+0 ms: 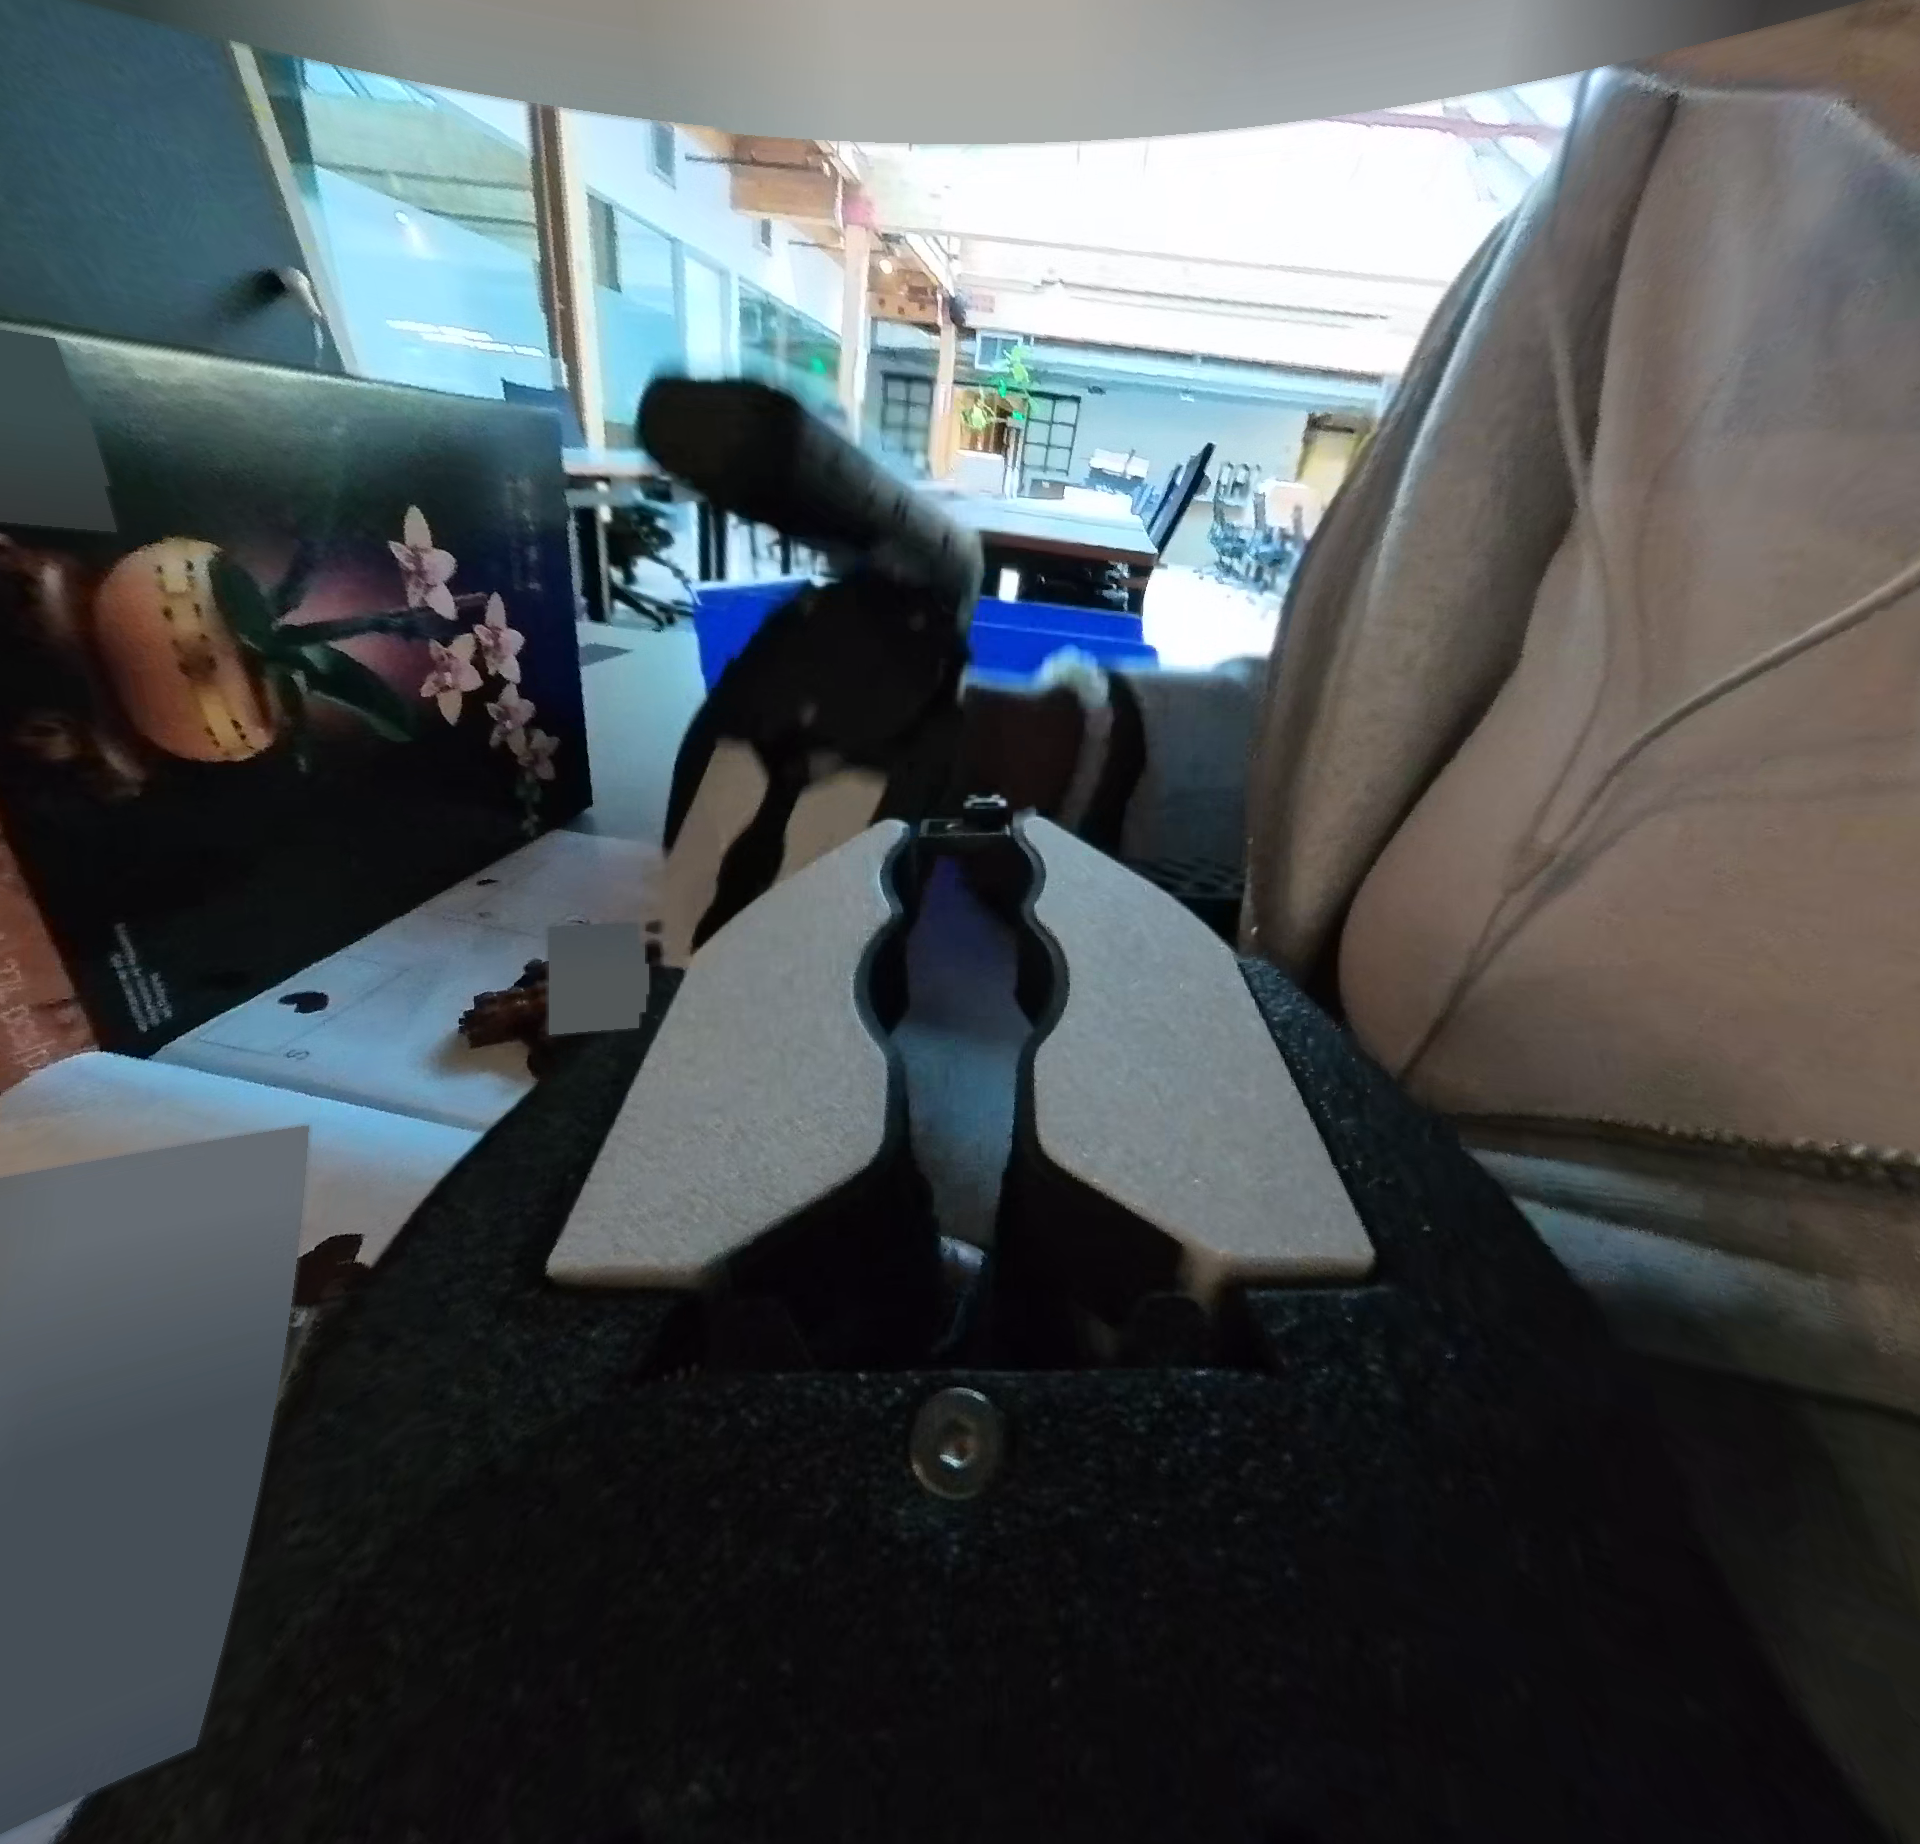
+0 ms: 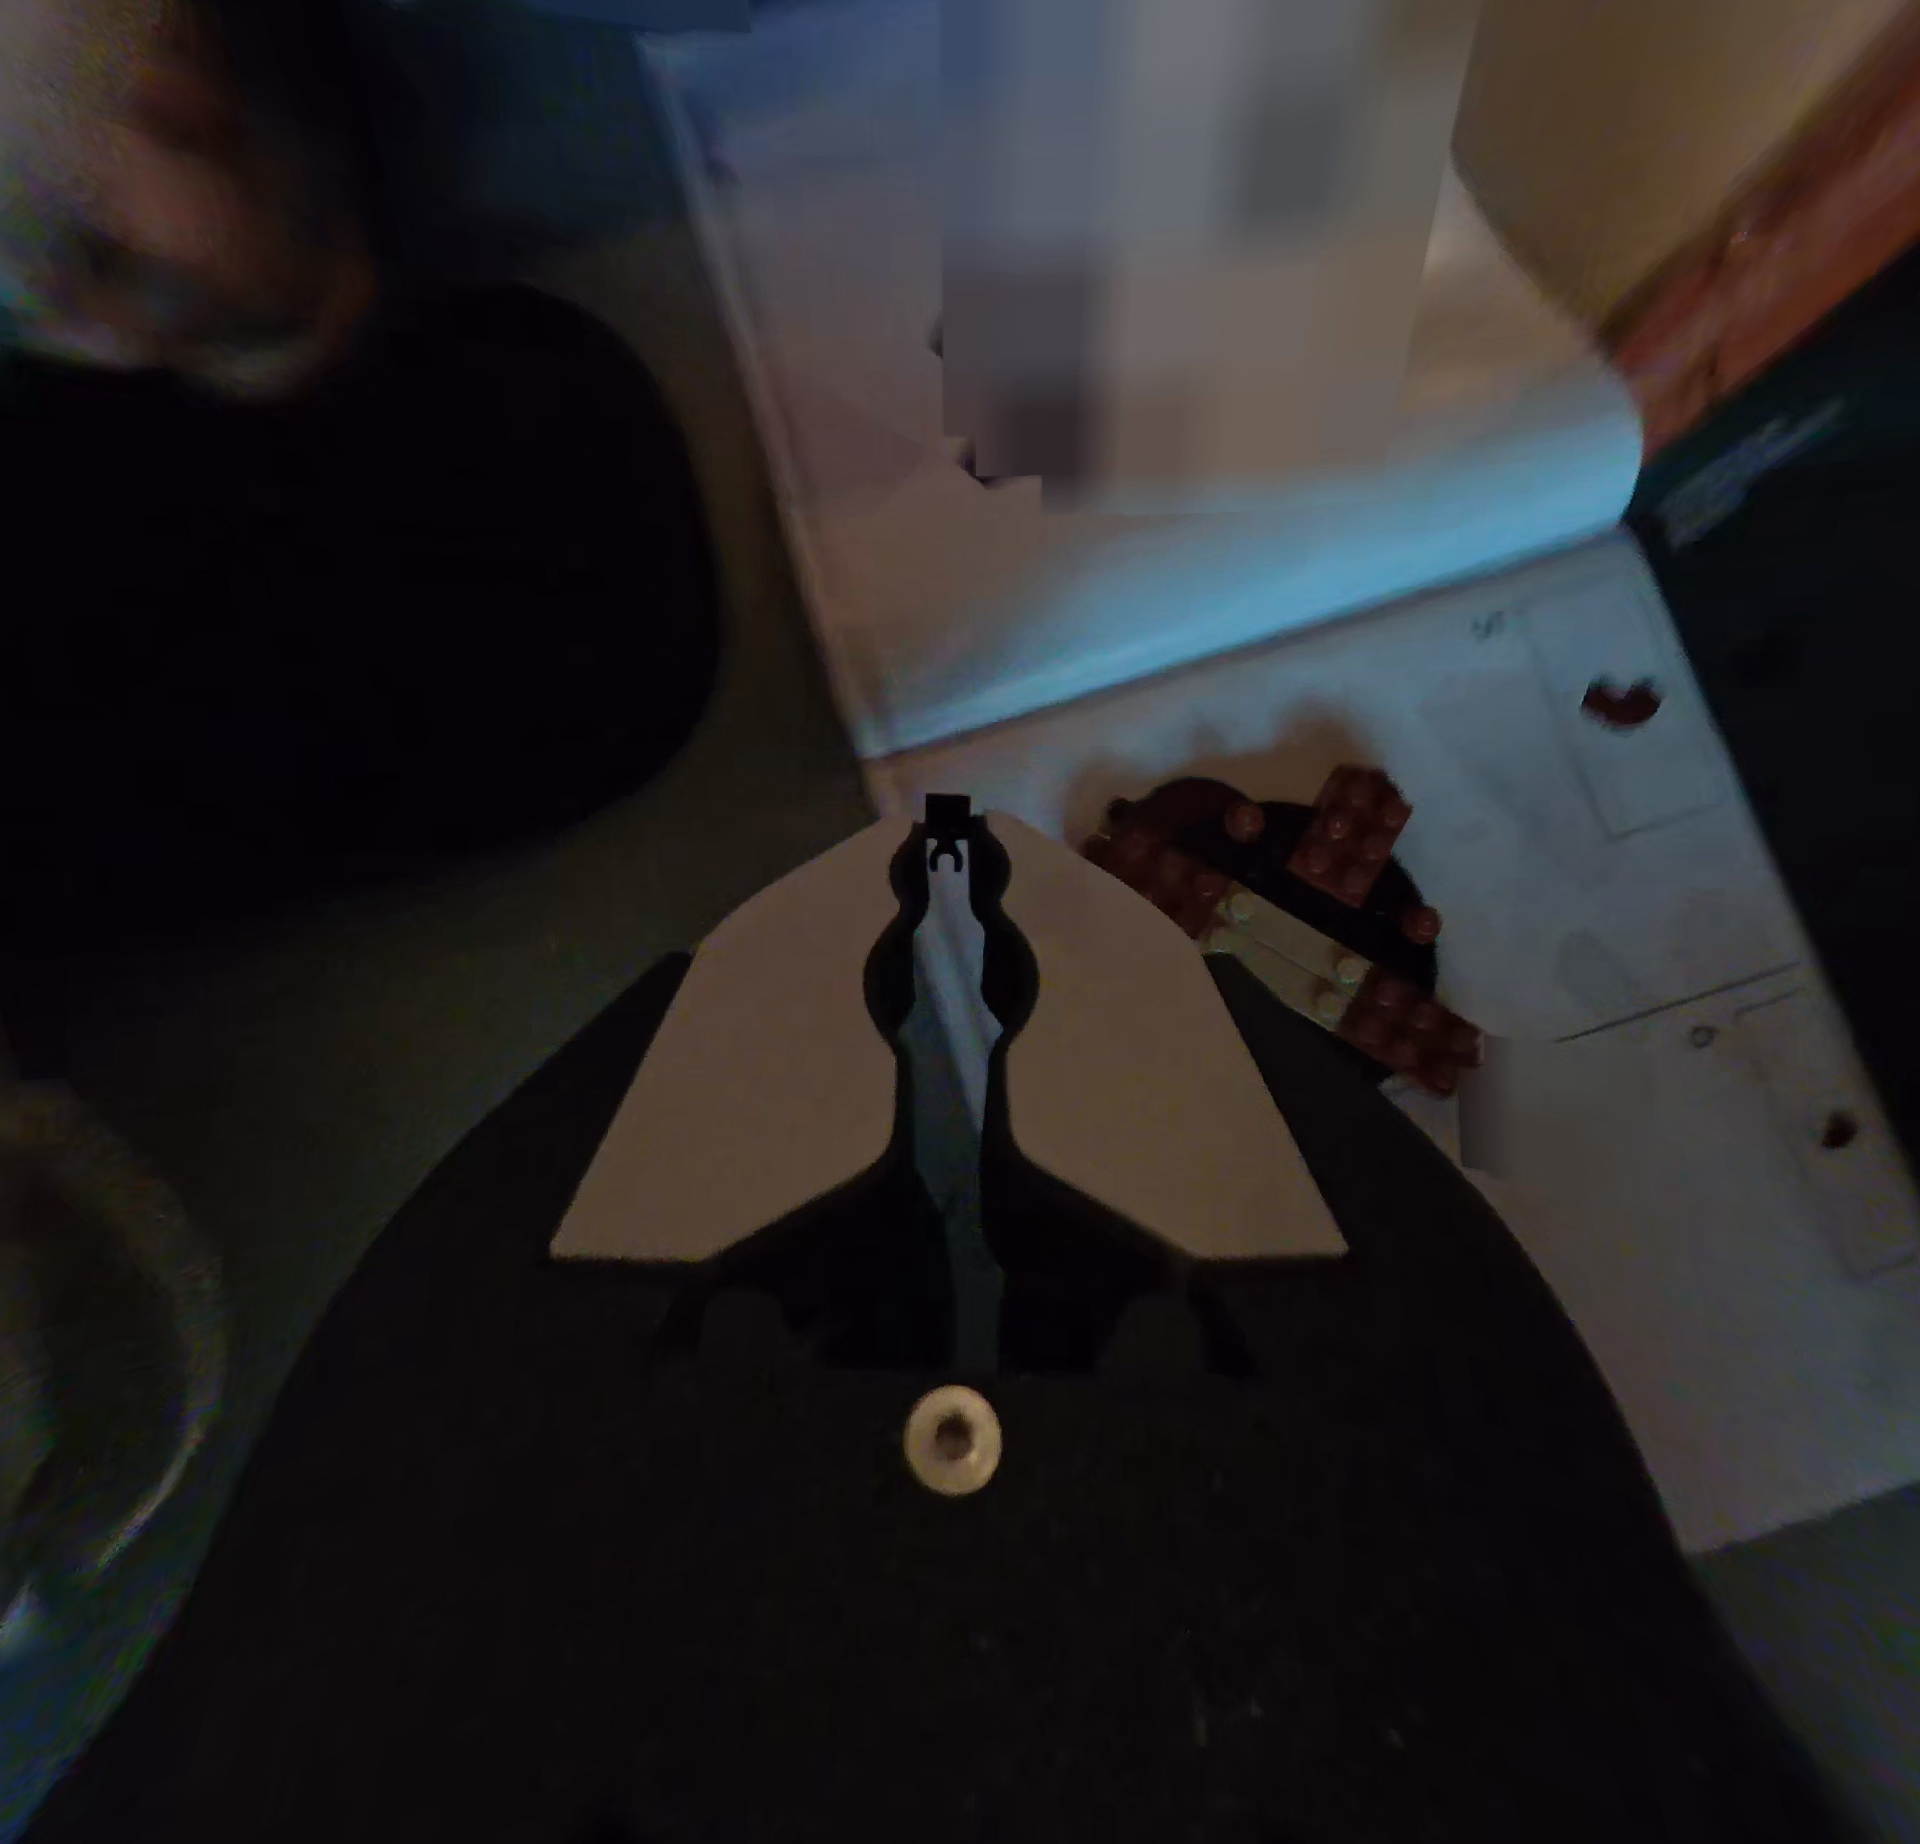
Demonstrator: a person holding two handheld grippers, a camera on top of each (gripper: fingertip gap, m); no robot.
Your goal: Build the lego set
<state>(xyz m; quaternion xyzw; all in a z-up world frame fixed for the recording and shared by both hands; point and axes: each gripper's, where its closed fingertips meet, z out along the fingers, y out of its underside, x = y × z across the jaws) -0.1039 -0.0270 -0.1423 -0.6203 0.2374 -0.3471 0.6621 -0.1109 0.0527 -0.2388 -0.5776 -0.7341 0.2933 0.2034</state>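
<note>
In the left wrist view my left gripper (image 1: 968, 836) is shut on a small black brick piece (image 1: 966, 830) that spans the gap at its tips, a stud showing on top. It is held in the air above the table. Just beyond it the right gripper shows blurred, its pale fingers (image 1: 727, 807) pointing down at the white sheet (image 1: 364, 984). In the right wrist view my right gripper (image 2: 951, 826) is shut on a tiny black clip piece (image 2: 950, 813). A round brown, black and tan brick build (image 2: 1320, 901) lies on the sheet right of its tips.
A dark box with an orchid picture (image 1: 312, 672) stands at the left; it also shows in the right wrist view (image 2: 1787, 651). A person's beige jacket (image 1: 1610, 651) fills the right. Loose brown bricks (image 1: 504, 1015) lie on the sheet. A blue bin (image 1: 1049, 641) stands behind. The tips of one gripper are about 12 cm away from the tips of the other.
</note>
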